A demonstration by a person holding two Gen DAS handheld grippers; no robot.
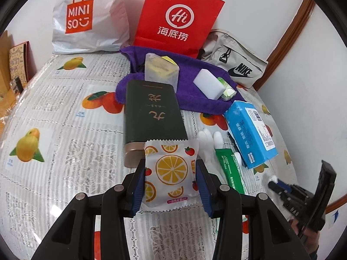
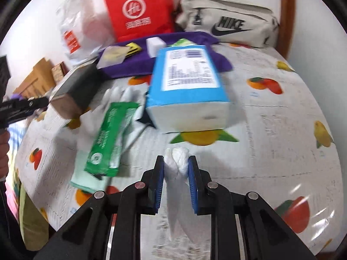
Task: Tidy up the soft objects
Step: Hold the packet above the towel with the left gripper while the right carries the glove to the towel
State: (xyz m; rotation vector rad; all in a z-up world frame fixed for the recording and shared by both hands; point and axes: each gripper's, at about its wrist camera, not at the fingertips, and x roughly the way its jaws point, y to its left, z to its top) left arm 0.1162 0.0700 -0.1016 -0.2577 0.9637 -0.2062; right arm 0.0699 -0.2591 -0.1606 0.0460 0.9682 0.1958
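My left gripper (image 1: 170,173) is shut on a soft packet printed with orange slices (image 1: 171,164), its blue pads pressing both sides just above the tablecloth. In the right wrist view my right gripper (image 2: 175,164) is shut on a crumpled white wad of tissue or thin cloth (image 2: 176,153), which hangs down between the fingers. Ahead of it lie a blue tissue pack (image 2: 186,82), a green packet (image 2: 108,140) and a white glove (image 2: 121,95). A purple towel (image 1: 195,69) at the back carries a white sponge block (image 1: 209,83) and a clear box (image 1: 161,70).
A dark green box (image 1: 151,112) lies in front of the left gripper. Against the wall stand a white Miniso bag (image 1: 86,17), a red paper bag (image 1: 177,17) and a grey Nike pouch (image 1: 236,65). The fruit-print tablecloth (image 1: 65,119) covers the table; the right gripper shows at the lower right.
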